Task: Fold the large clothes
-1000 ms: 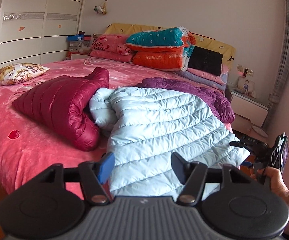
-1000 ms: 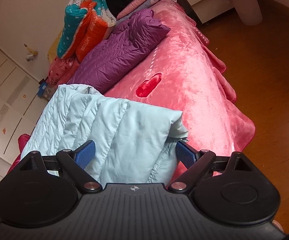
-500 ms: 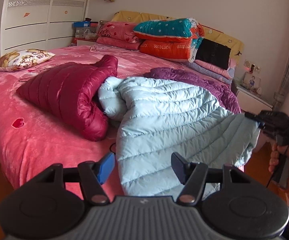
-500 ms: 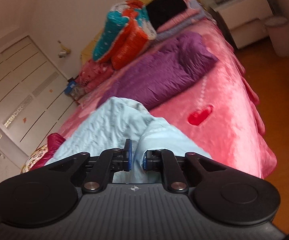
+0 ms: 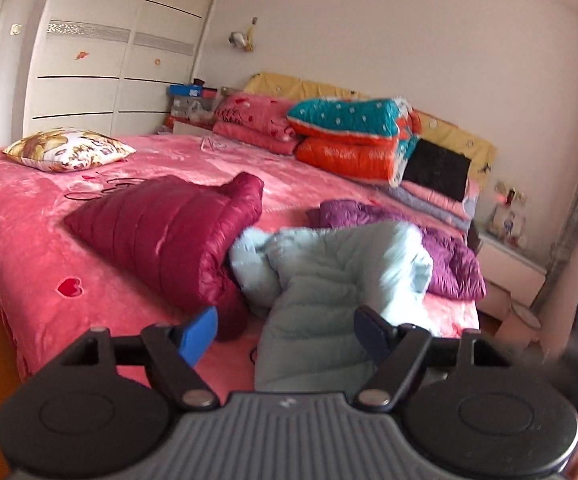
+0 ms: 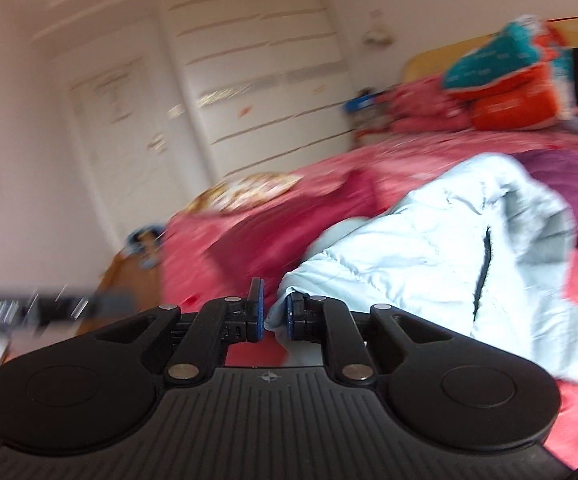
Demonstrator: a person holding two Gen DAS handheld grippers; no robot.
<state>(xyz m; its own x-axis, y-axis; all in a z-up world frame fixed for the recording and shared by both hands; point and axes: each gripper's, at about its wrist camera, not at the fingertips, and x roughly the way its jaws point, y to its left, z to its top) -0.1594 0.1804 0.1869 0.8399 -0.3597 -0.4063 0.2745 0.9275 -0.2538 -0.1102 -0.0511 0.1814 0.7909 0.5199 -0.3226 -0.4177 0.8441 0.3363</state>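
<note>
Since a second ago the right gripper (image 6: 275, 318) has clamped onto a corner of the light blue puffer jacket (image 6: 429, 264) and swung it up and leftward across the bed, so the jacket that lay spread flat now bunches into a heap; its jaws closed earlier in that second and now pinch the hem. The left gripper (image 5: 285, 330) has risen a little and its jaws have just been opening wider, with nothing pressed between them, the jacket's lower edge (image 5: 313, 340) lying just beyond the fingertips. The jacket lies on the pink bedspread (image 5: 33, 240) between a maroon puffer jacket (image 5: 169, 236) and a purple jacket (image 5: 453, 256). Judging by its quilting it is light, soft and slippery, apt to balloon and slide, so a hem corner or shoulder seam looks the surest hold. The plush bedspread is soft and yielding; stacked quilts (image 5: 353, 136) sit at the headboard, a floral pillow (image 5: 65, 148) at the far side, a white wardrobe (image 5: 109, 60) beyond.
</note>
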